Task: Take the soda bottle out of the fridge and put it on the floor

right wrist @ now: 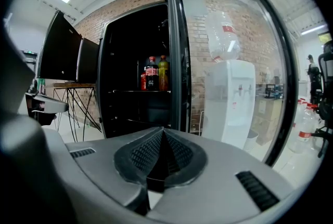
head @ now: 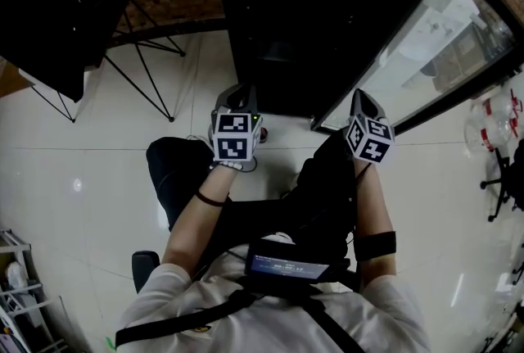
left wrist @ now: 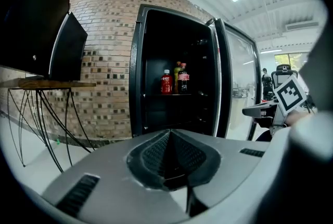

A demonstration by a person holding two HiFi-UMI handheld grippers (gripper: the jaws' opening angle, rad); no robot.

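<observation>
Head view has me facing the open fridge (head: 270, 56), its glass door (head: 426, 40) swung out to my right so the door's lower edge runs diagonally just past my right gripper (head: 360, 97). My left gripper (head: 239, 93) sits level with it, just short of the fridge's bottom edge. Both point into the dark opening with clear air ahead of them. Pale tiled floor (head: 90, 171) lies open to my left, bounded by the thin black legs of a table (head: 147, 73) that stands apart from the fridge's left wall. Both pairs of jaws are pressed together with nothing between them – each gripper view shows the ribbed pads meeting in a closed seam. Inside the fridge, one shelf (left wrist: 171, 94) carries the soda bottles, well beyond my reach: a red soda bottle (left wrist: 166, 82), a dark cola bottle (left wrist: 183, 78) beside it and a yellow-green bottle (right wrist: 163, 72) behind. Through the door glass a white water dispenser (right wrist: 231, 98) stands – well to the right
</observation>
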